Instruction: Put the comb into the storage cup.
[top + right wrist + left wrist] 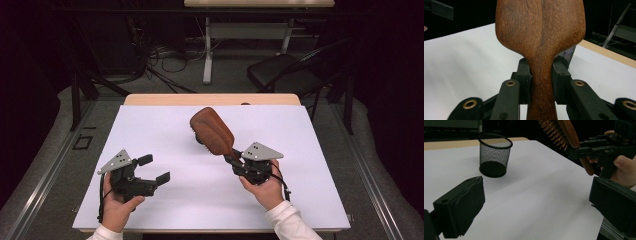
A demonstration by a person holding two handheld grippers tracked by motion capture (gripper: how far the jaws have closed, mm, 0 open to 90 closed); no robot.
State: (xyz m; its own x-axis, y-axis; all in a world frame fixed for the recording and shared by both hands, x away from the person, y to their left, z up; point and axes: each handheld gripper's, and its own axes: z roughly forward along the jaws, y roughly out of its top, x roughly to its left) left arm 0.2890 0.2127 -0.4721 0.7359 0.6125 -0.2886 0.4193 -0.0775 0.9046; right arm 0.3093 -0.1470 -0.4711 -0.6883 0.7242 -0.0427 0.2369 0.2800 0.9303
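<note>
While the right tool pinches the wooden hairbrush by its handle, the left tool hovers spread, facing the mesh cup beyond it.

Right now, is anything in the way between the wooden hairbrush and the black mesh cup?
Nothing visible blocks it. The right claw grips the hairbrush by its handle, lifted above the white sheet. In the left gripper view, only bare sheet lies around the mesh cup. The open left claw is off to the side.
</note>
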